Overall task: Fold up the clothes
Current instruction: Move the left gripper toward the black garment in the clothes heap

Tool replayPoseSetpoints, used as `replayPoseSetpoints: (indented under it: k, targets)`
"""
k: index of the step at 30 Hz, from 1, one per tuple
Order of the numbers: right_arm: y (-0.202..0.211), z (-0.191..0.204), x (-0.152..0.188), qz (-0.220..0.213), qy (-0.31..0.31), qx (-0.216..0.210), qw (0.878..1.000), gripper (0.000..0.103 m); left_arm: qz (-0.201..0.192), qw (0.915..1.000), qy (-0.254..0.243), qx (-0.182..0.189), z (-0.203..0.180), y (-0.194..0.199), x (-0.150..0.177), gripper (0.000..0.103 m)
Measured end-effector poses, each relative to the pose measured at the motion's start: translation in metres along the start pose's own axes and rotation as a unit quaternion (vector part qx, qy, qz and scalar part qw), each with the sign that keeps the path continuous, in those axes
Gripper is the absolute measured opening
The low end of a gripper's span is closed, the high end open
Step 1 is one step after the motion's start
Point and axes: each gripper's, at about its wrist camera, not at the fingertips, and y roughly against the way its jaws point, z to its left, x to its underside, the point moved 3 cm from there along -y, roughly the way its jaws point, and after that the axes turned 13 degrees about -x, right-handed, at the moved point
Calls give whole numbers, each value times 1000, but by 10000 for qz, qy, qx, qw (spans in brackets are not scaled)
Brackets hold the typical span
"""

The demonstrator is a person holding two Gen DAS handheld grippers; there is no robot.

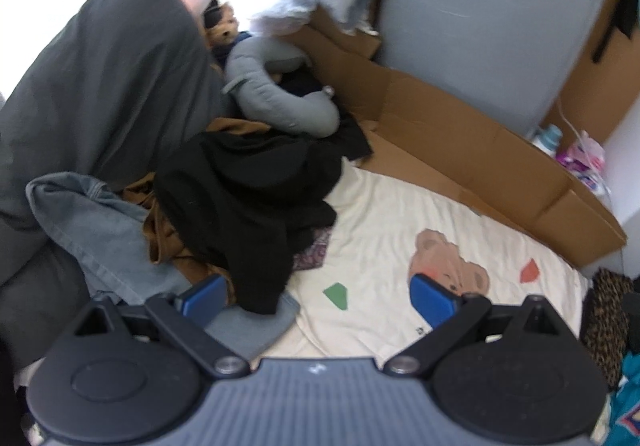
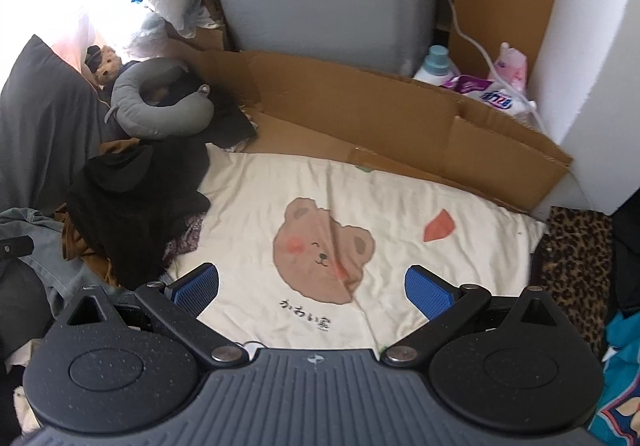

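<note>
Left gripper (image 1: 318,300): shown with the jaws spread wide and nothing held between the blue pads (image 1: 430,298); it is poised above the near edge of the bed, at the foot of the clothes pile.
Right gripper (image 2: 312,288): likewise opened wide and empty; it is held over the printed bear face (image 2: 320,254) on the bed sheet.
Bed sheet (image 1: 384,213): cream fabric, seen lying flat and bare of clothing in its middle, with the bear print, a green patch (image 1: 337,294) and an orange-red patch (image 2: 438,226) marked on it.
Clothes pile: heaped on the left part of the bed. A black garment (image 1: 248,189) is seen on top, draped over a brown garment (image 1: 168,242); a patterned purple cloth (image 1: 312,252) is partly covered beneath its right edge.
Denim garment (image 1: 88,221): pale blue, crumpled at the left of the pile, touching the brown garment; a folded blue-grey piece (image 1: 252,326) lies just beside the left gripper's left pad.
Dark grey pillow (image 1: 104,77): propped behind the pile.
Neck pillow (image 2: 160,101): grey, U-shaped, resting at the far end of the pile, with a small plush bear (image 2: 107,63) behind it.
Cardboard sheet (image 2: 360,117): flattened along the far and right sides of the bed.
Leopard-print fabric (image 2: 576,254): seen at the sheet's right edge.
</note>
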Motion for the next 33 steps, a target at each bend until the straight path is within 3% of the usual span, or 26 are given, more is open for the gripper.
replayPoseSetpoints:
  k: [10, 21, 33]
  targets:
    - [-44, 9, -23, 136, 285, -120, 9994, 102, 182, 9989, 356, -254, 25, -47, -1, 99]
    - [-122, 28, -37, 383, 403, -376, 9977, 102, 301, 9951, 796, -495, 34, -102, 6, 98]
    - [-186, 28, -20, 746, 495, -591, 9942, 102, 386, 9951, 642, -649, 18, -173, 19, 98]
